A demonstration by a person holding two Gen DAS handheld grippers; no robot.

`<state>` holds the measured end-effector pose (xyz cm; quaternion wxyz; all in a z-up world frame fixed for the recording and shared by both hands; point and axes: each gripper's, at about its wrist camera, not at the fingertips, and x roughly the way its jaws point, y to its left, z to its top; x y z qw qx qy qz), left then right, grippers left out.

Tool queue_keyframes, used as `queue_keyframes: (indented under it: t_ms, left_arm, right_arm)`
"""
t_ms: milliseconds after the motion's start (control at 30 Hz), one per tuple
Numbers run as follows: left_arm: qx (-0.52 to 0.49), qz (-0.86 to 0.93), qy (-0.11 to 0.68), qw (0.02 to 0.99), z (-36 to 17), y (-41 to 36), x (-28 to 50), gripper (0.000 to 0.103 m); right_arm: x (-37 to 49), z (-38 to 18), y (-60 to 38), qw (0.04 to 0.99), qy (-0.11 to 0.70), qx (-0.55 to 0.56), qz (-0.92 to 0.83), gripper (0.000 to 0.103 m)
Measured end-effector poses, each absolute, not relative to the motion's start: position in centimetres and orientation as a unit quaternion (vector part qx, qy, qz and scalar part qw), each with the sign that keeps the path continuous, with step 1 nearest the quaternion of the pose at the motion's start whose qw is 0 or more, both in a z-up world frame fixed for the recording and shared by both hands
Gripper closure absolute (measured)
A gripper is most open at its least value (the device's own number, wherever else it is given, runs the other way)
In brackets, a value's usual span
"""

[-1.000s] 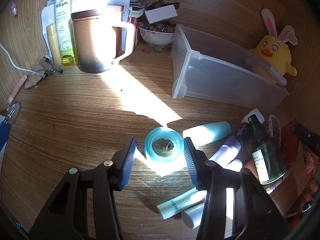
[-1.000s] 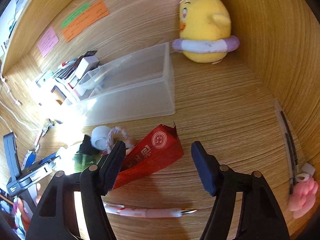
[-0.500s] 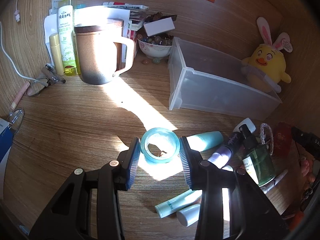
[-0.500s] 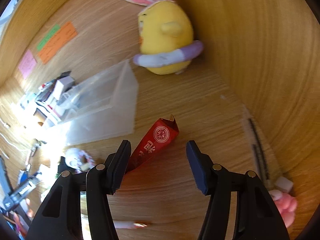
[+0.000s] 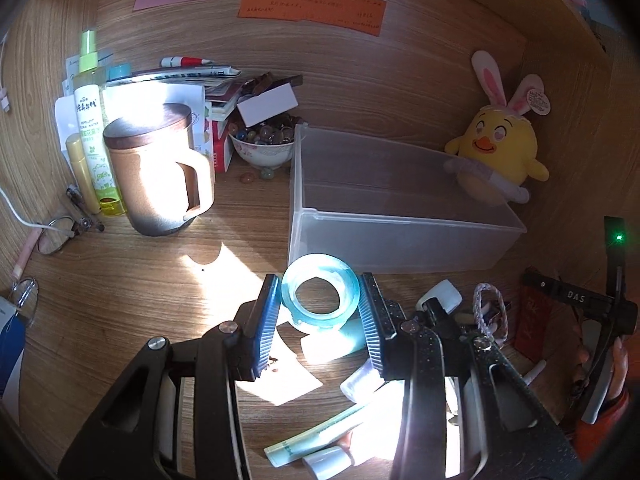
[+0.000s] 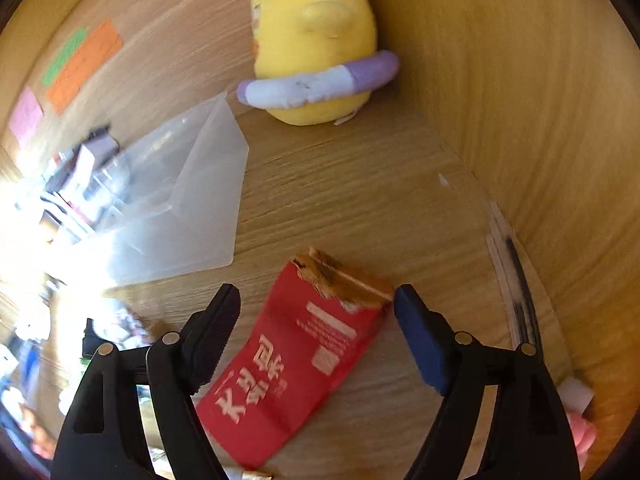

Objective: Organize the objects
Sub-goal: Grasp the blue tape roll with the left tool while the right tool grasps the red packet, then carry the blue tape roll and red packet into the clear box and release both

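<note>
My left gripper (image 5: 318,310) is shut on a pale blue roll of tape (image 5: 319,298) and holds it lifted off the desk, just in front of the clear plastic bin (image 5: 400,240). The bin also shows in the right wrist view (image 6: 192,208). My right gripper (image 6: 316,320) is open, its jaws on either side of a red packet (image 6: 288,372) with a torn top that lies flat on the desk. The right gripper also shows at the right edge of the left wrist view (image 5: 600,308).
A yellow chick plush (image 5: 496,152) sits behind the bin. A brown mug (image 5: 156,172), spray bottle (image 5: 94,128) and bowl of beads (image 5: 264,146) stand at the back left. Tubes and small bottles (image 5: 360,384) lie under the left gripper. The wooden side wall (image 6: 540,120) is close on the right.
My left gripper closed on the tape roll and lifted it toward the bin. My right gripper moved forward and down over the red packet, still open.
</note>
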<state>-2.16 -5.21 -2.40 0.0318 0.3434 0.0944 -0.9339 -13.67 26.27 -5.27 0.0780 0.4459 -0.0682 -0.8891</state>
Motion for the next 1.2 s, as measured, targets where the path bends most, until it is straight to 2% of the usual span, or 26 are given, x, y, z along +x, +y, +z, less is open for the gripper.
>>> queue_keyframes:
  t_ms: [100,133,333,1200]
  left_arm:
    - [0.342,-0.935,0.084,0.027,-2.2,-4.8,-2.9,0.064]
    - [0.342,-0.936,0.083,0.025,-2.1,-4.6,-3.1,0.064]
    - [0.339,-0.938,0.073,0.01,-1.4,-3.8,-4.5,0.064]
    - [0.332,-0.941,0.07,-0.012,1.6,-3.5,-10.7,0.064]
  right_arm:
    - [-14.5,-5.9,25.1,0.064,-0.026,0.448,-0.891,0.027]
    - [-14.5,-5.8,25.0,0.063,-0.02,0.446,-0.893,0.038]
    - [-15.0,-5.5,25.6,0.07,-0.042,0.432,-0.898,0.045]
    - [-14.6,7.1,24.0,0.083,-0.005,0.274,-0.958,0.047]
